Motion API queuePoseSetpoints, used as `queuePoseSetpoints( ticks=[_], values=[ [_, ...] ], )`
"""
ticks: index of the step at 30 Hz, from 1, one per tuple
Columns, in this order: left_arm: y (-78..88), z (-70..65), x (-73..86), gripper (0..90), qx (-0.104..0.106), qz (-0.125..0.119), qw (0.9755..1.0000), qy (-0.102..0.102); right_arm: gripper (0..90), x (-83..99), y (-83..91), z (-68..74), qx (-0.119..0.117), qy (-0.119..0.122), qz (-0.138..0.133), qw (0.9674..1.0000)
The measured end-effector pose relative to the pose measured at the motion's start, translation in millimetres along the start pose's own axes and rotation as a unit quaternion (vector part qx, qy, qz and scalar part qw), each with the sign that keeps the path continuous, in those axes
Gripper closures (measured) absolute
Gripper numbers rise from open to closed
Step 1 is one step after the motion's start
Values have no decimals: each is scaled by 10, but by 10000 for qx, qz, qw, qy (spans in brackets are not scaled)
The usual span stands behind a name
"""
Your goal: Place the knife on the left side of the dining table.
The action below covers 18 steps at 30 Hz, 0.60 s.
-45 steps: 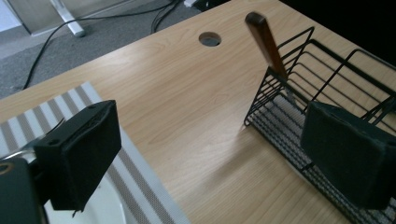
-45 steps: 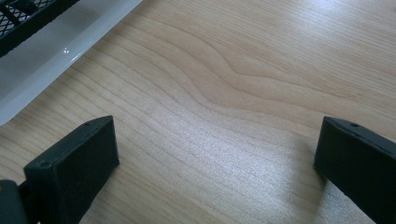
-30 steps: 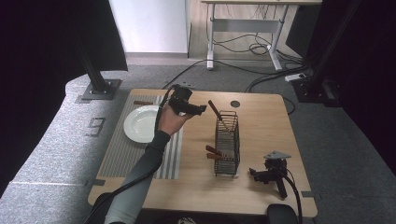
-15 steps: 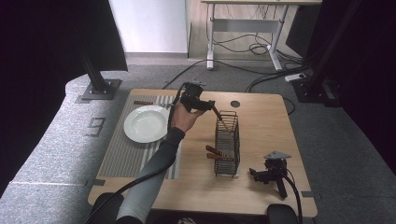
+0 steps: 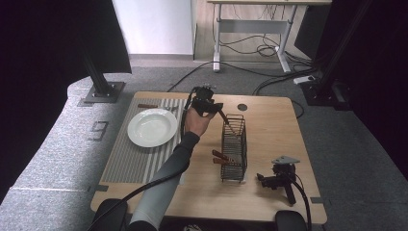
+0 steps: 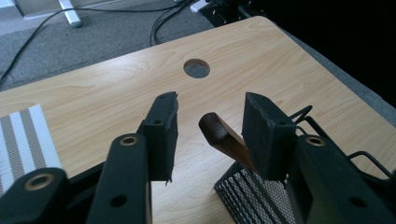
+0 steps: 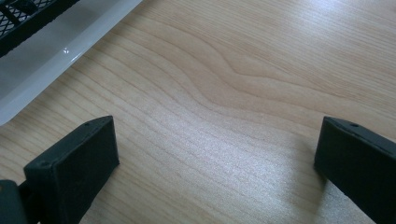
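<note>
On the table, the plate lies on the striped mat at the left. The wire basket stands right of the mat. Two utensil handles stick out of its left side.

The right gripper rests on the table right of the basket, near the front edge. The left gripper is behind the basket's far end, with a wooden handle between its jaws.

- Left arm: grey long sleeve covering the forearm to the wrist.
- Left gripper: black body; black cable trailing along the sleeve.
- Left gripper view: two black jaws with rectangular matte pads; brass-coloured rivets and round holes in the arms.
- Right gripper: black body, grey three-cornered plate on top, black cable trailing.
- Right gripper view: black block-shaped pads.
</note>
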<state>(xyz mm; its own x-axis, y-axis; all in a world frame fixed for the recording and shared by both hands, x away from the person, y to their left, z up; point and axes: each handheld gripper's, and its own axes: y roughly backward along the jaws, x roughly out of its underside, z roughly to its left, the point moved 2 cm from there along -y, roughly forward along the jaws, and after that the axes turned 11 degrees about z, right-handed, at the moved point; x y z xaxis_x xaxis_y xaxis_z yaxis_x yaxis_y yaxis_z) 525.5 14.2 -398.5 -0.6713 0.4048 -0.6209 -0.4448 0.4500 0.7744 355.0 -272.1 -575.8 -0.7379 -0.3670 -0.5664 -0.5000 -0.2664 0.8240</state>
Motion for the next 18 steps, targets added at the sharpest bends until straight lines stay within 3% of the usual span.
queuePoseSetpoints(
  ticks=[6, 11, 18],
  values=[
    [-42, -9, 16, 671, 181, -6, 9998, 82, 0, 0, 0, 0, 1, -3, -1, 10000],
    [-17, -18, 25, 707, 228, -88, 9997, 84, 0, 0, 0, 0, 1, -1, -1, 10000],
    [37, -20, 22, 757, 726, -165, 9970, 199, 0, 0, 0, 0, 0, -1, -1, 10000]
  ],
)
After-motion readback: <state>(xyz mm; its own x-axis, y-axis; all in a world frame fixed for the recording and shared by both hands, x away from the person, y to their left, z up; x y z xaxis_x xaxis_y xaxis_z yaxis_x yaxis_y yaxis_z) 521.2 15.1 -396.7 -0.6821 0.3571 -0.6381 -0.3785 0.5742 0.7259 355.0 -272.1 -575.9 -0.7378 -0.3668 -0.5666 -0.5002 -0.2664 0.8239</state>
